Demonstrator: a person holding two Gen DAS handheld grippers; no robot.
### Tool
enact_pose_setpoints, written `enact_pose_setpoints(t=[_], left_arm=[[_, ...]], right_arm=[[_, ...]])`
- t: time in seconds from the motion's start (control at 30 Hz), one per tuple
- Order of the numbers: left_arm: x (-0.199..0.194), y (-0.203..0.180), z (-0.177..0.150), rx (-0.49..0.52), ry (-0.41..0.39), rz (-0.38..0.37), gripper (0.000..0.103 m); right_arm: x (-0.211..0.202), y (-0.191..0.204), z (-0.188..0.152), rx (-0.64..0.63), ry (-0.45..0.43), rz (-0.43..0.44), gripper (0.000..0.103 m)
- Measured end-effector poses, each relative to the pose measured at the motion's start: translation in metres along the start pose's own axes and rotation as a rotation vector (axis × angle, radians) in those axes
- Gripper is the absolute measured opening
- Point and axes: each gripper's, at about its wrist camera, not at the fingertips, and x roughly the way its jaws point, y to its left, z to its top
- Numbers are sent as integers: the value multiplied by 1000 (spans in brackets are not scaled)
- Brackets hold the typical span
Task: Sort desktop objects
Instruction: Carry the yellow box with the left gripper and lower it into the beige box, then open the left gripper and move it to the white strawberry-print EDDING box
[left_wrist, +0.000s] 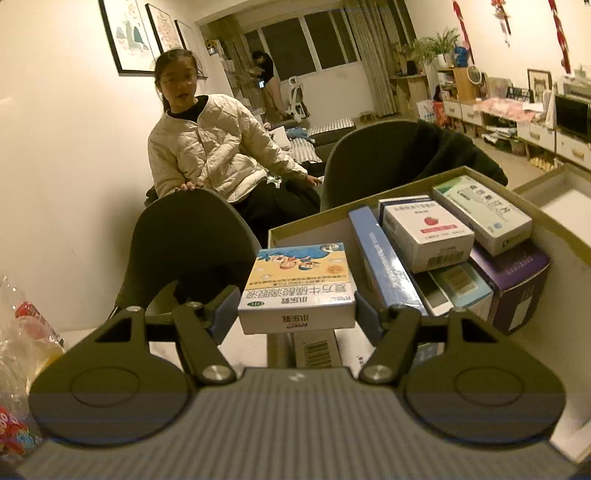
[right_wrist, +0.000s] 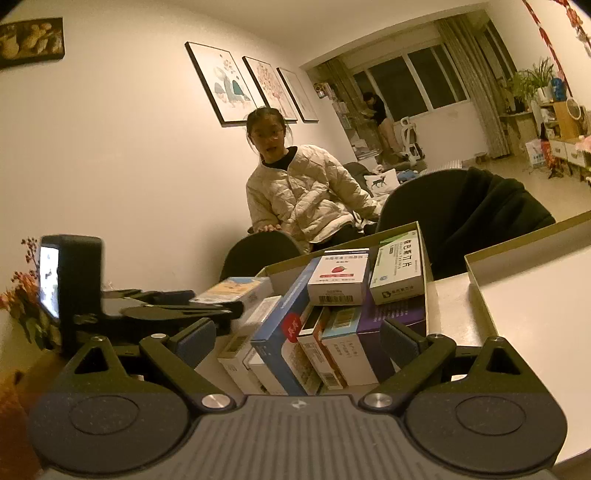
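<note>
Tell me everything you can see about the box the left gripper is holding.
The cartoon box is a small cardboard carton: blue and yellow cartoon lid, white sides, green band with upside-down print. It lies flat and closed, clamped on both short sides by the left gripper, raised beside the cardboard tray of other boxes.

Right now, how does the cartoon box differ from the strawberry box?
The cartoon box is gripped by the left tool; the strawberry box rests untouched atop the pile. The cartoon box has a colourful printed top; the strawberry box is mostly white. Both are small cartons.
</note>
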Motion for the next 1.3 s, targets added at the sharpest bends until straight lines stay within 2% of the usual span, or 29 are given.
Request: enact_pose_setpoints(t=[0.27, 0.43, 0.67, 0.83, 1.3], left_arm=[[7, -8, 8, 44, 87, -37, 66], [13, -3, 11, -4, 119, -68, 67], [24, 3, 20, -33, 139, -65, 67], [34, 7, 24, -64, 187, -77, 68], [24, 15, 19, -130, 180, -127, 76]], right_arm=[[-4, -5, 2, 33, -6, 2, 96], [-6, -6, 3, 38, -7, 6, 96], [-8, -7, 3, 46, -6, 6, 96], [-6, -7, 2, 47, 4, 5, 96], [0, -6, -1, 33, 23, -5, 97]])
